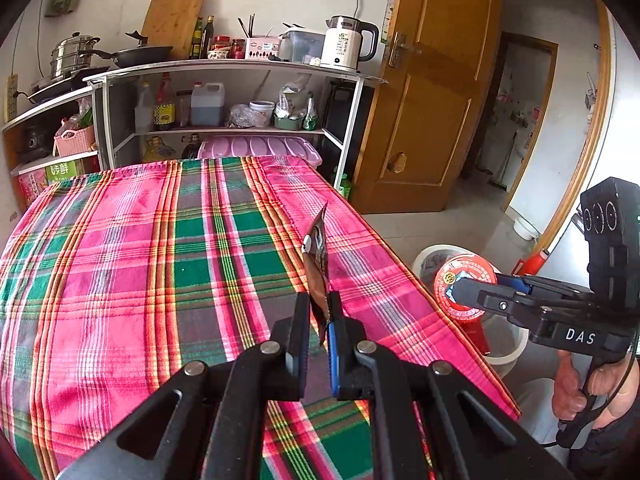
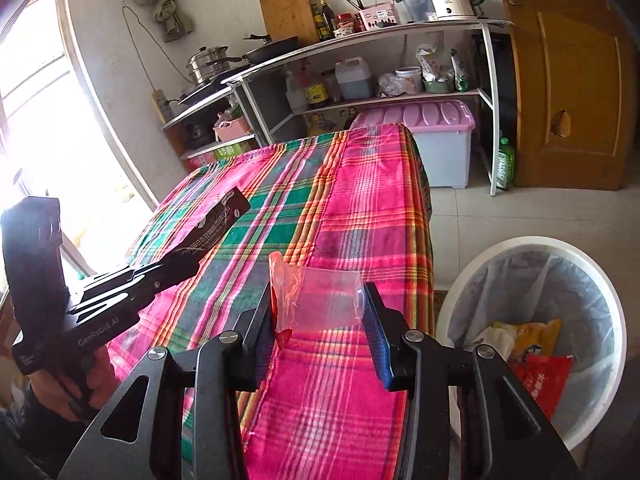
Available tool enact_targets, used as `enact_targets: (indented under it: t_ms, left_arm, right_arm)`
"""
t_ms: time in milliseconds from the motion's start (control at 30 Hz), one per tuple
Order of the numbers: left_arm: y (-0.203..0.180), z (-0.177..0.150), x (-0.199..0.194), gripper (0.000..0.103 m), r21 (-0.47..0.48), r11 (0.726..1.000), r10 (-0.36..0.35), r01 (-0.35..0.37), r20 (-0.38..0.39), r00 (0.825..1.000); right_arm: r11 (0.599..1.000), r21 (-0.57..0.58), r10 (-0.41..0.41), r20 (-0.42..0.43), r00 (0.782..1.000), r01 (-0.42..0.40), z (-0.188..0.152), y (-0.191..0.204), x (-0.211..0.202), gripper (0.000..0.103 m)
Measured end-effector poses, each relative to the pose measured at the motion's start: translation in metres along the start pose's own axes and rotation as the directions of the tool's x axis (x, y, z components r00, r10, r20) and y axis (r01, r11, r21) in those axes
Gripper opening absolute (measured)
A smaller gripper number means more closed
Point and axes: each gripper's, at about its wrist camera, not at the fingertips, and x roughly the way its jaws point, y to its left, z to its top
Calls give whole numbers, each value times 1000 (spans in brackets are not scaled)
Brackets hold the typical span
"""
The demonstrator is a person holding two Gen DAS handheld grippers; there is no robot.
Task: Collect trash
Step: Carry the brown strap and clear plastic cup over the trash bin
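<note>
**Two pieces of trash held up, bin waiting at the right**

At the left, the left gripper holds a dark brown sachet clear of the plaid cloth that covers the worktop. Its fingers are closed as far as they go, pinching the sachet's lower end so the flat packet stands up and away from them. In the right wrist view the same sachet shows as a long dark wrapper jutting out past the fingertips. A thin, limp packet probably needs just such a hard pinch on one end to stay put while carried.

Moving right, the right gripper carries a clear plastic cup lying on its side across the fingers, with a red film lid at its left end. The fingers stand about half open and press on the cup's two ends, mouth and base. That middling spread looks chosen to hold the cup without crushing it. The left wrist view shows the round red lid face on, beyond the worktop's edge.

Furthest right, on the floor just beside the worktop, stands a white bin lined with a pale bag, already holding yellow and red wrappers. Both items appear lifted for dropping there; neither is over its opening yet in the right wrist view.
</note>
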Motion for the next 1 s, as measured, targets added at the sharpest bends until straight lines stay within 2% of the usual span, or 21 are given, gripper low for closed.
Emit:
enact_targets:
  t_ms: [433,1000]
  left_arm:
    - [-45,-13,3,8,30,997,-66,67,-20,998]
    - [-96,-9,47,8,83,984,-155,160,-69,985]
  right_arm:
    - [997,68,-31,27,999,29,-21,-31,-33,42]
    - [979,168,-123,46,991,114,-32,-89,-55,42]
